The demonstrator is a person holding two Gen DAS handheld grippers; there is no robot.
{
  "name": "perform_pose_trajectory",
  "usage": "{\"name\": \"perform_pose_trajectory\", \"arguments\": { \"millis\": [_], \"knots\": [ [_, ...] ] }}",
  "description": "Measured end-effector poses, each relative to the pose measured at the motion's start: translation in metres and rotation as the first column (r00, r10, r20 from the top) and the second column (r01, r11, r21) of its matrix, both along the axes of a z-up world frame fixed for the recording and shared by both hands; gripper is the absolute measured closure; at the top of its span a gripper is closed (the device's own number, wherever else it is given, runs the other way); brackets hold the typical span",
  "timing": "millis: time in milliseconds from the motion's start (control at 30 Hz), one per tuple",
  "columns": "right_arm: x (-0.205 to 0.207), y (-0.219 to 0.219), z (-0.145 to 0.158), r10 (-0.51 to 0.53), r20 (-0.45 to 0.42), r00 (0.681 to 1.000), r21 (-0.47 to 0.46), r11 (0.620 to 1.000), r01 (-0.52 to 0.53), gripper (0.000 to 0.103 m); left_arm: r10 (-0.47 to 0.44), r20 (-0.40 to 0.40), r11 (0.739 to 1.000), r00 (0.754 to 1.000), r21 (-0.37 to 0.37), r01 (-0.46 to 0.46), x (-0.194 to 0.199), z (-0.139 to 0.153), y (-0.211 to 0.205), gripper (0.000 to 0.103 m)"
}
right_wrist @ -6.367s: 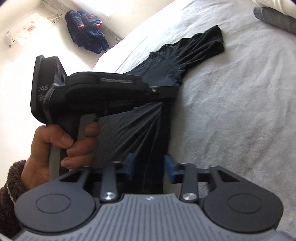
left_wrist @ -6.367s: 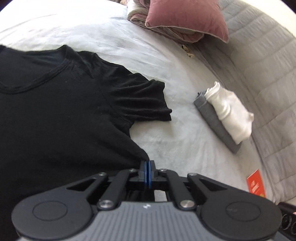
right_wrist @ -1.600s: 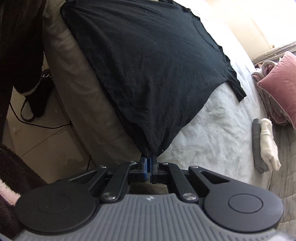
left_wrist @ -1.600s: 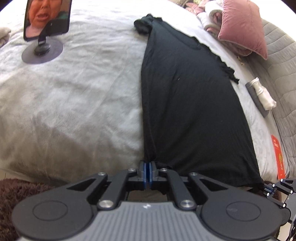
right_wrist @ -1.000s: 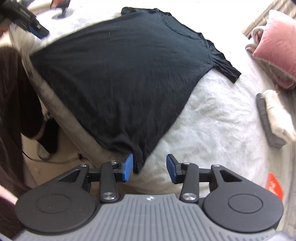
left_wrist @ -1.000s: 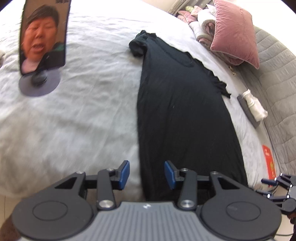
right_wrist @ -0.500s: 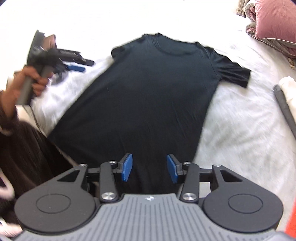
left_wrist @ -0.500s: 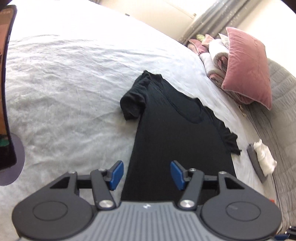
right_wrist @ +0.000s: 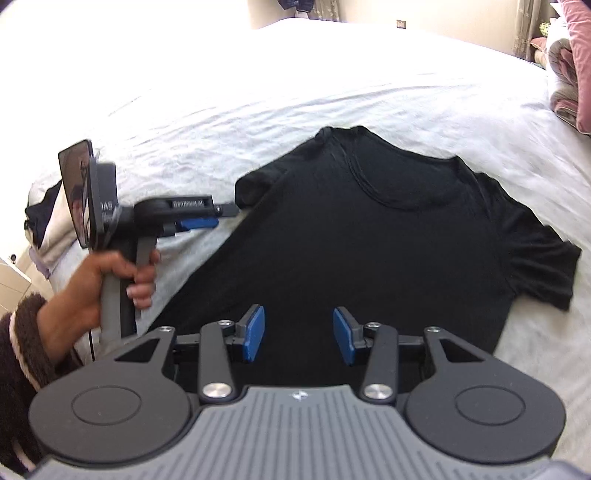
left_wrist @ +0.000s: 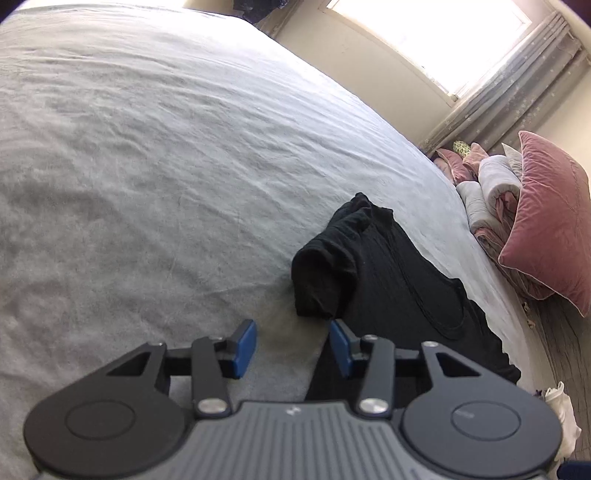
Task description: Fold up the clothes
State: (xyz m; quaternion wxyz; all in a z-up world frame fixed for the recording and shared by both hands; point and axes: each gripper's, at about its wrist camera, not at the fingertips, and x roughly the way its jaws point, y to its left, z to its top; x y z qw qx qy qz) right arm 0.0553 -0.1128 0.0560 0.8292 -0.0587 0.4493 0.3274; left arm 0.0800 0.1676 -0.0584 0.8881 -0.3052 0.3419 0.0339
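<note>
Both grippers are seen with their blue pads apart and nothing held between them. At the bottom centre of the left wrist view, the left gripper (left_wrist: 291, 345) is closing, with only pale sheet and the shirt's edge behind the gap; its right pad lies just below the bunched left-hand sleeve (left_wrist: 325, 273), without touching it. In the right wrist view the same gripper (right_wrist: 207, 218) is seen at the left of the frame, gripped by a hand (right_wrist: 122, 277) in a dark fuzzy cuff, its tips close beside that sleeve. The right gripper (right_wrist: 298, 338) is held half open at the bottom centre of its own view, above the lower body of the black T-shirt (right_wrist: 388, 240).

The T-shirt is spread flat on the white bed sheet (right_wrist: 332, 81), neckline toward the top of the frame, one sleeve laid out flat at the right, the other rumpled at the left. A pink velvet cushion (left_wrist: 546, 225) is propped on rolled bedding (left_wrist: 491, 192) at the right edge of the left wrist view, below a bright window (left_wrist: 436, 33) with a grey curtain (left_wrist: 517, 88).
</note>
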Motion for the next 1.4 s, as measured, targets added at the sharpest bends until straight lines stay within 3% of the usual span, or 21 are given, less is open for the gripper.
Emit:
{"name": "perform_pose_trajectory", "arguments": {
  "millis": [300,433,567,733,900,1100,1233,1300,1333,1400],
  "knots": [
    [0.100,0.046,-0.026,0.000,-0.018,1.000,0.213,0.977,0.003,0.057,-0.026,0.060,1.000,0.998,0.005,0.026,0.023,-0.004,-0.002,0.071],
    [0.134,0.059,-0.040,-0.006,-0.040,0.999,0.298,0.954,0.018,0.057,-0.046,0.124,0.997,0.991,0.063,0.039,0.037,0.003,-0.005,0.092],
    [0.152,0.065,-0.047,-0.004,-0.045,0.999,0.318,0.948,0.018,0.057,-0.145,0.213,0.988,0.966,0.083,0.130,0.040,0.011,-0.018,0.092],
    [0.170,0.070,-0.047,0.031,-0.054,0.998,0.339,0.941,-0.011,0.057,-0.308,0.180,0.949,0.934,0.126,0.289,0.042,-0.002,-0.054,0.092],
    [0.182,0.099,-0.059,0.113,-0.075,0.991,0.292,0.952,-0.087,0.057,-0.361,0.143,0.929,0.922,0.146,0.341,0.039,-0.011,-0.070,0.089],
    [0.181,0.120,-0.084,0.168,-0.097,0.981,0.155,0.976,-0.152,0.057,-0.370,0.102,0.929,0.924,0.061,0.365,0.038,-0.006,-0.059,0.078],
    [0.175,0.123,-0.095,0.211,-0.067,0.975,0.070,0.976,-0.207,0.059,-0.363,0.066,0.931,0.929,0.069,0.359,0.029,-0.004,-0.053,0.077],
    [0.174,0.123,-0.097,0.218,-0.045,0.975,0.039,0.976,-0.216,0.071,-0.350,0.056,0.936,0.935,0.060,0.347,0.024,-0.004,-0.049,0.077],
    [0.175,0.123,-0.097,0.214,-0.037,0.976,0.026,0.977,-0.213,0.087,-0.345,0.055,0.938,0.937,0.061,0.342,0.022,-0.003,-0.048,0.075],
    [0.179,0.120,-0.093,0.190,-0.042,0.981,0.041,0.981,-0.188,0.094,-0.336,0.058,0.940,0.940,0.081,0.331,0.020,0.000,-0.047,0.066]
  ]
}}
